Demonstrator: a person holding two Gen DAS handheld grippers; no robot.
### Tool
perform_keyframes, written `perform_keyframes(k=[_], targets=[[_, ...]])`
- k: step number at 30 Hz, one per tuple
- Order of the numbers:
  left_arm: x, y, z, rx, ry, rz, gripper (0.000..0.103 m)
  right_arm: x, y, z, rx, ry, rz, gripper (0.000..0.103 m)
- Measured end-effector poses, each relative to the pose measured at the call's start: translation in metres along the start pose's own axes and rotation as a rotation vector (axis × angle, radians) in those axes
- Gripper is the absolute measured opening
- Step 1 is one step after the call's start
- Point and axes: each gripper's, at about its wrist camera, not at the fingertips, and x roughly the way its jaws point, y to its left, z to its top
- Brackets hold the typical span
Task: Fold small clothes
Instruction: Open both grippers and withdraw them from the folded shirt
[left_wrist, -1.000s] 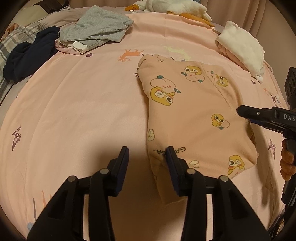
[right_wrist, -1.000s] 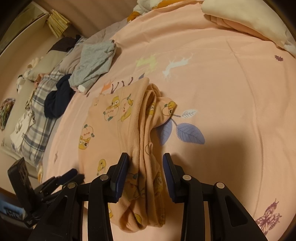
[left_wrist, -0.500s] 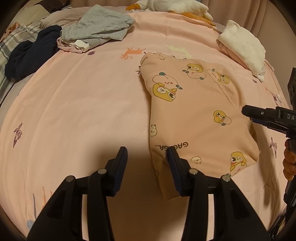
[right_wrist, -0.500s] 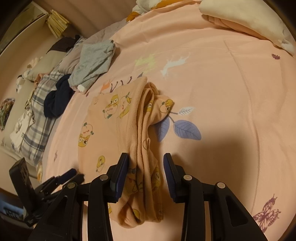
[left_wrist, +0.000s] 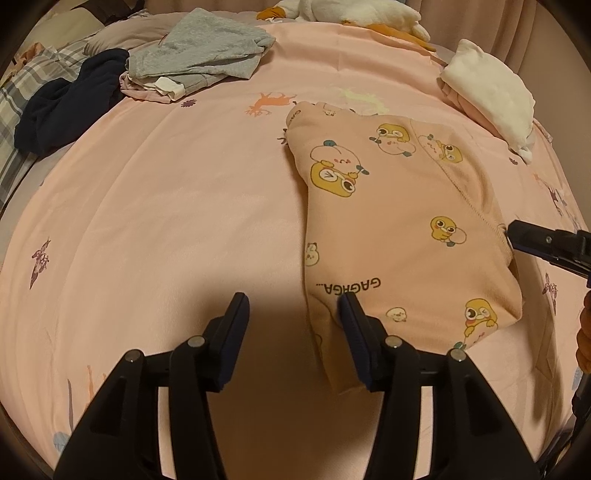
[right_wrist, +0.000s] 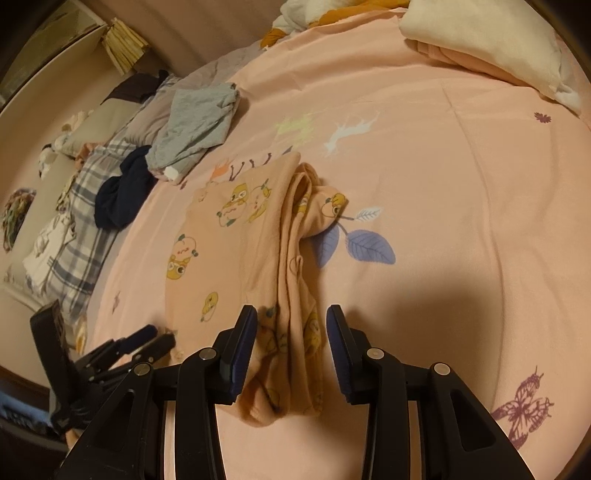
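The folded peach cartoon-duck-print garment lies flat on the pink printed bedsheet, its long axis running away from both cameras. The left gripper is opening, one pad over the garment's near corner. The right gripper straddles its bunched edge, jaws apart, not pressing.

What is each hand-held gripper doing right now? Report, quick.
Left hand-held gripper: jaws opening, gripping nothing; the peach garment's edge lies between them.
Right hand-held gripper: open, astride the garment's folded edge.
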Motion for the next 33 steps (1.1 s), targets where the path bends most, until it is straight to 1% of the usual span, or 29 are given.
perform_keyframes(k=[5,7,9,13,16,25,28,30,31,33], targets=[[-0.001,0.0,-0.002,0.003,-0.001,0.008,0.053,0.001,0.003,-0.008,-0.006,0.012,0.007,0.038],[-0.001,-0.001,-0.003,0.003,0.001,0.01,0.053,0.003,0.005,-0.012,-0.016,0.024,-0.003,0.038],[-0.001,-0.001,-0.004,0.002,0.001,0.012,0.053,0.007,0.005,-0.015,-0.02,0.04,-0.019,0.038],[-0.003,-0.001,-0.007,0.001,0.003,0.02,0.056,0.012,0.005,-0.021,-0.024,0.064,-0.085,0.038],[-0.003,0.001,-0.011,-0.001,0.009,0.035,0.058,0.011,0.002,-0.023,-0.017,0.06,-0.092,0.038],[-0.008,0.001,-0.018,-0.012,0.012,0.062,0.058,0.0,0.003,-0.031,-0.019,0.046,-0.117,0.038],[-0.012,0.001,-0.021,-0.018,0.016,0.074,0.063,-0.004,0.006,-0.033,-0.026,0.041,-0.129,0.038],[-0.016,0.001,-0.023,-0.021,0.016,0.078,0.067,-0.01,0.012,-0.036,-0.049,0.03,-0.142,0.038],[-0.019,0.0,-0.024,-0.021,0.016,0.081,0.071,-0.011,0.014,-0.036,-0.06,0.026,-0.145,0.038],[-0.026,0.0,-0.026,-0.024,0.013,0.076,0.076,-0.018,0.022,-0.039,-0.087,0.016,-0.149,0.043]])
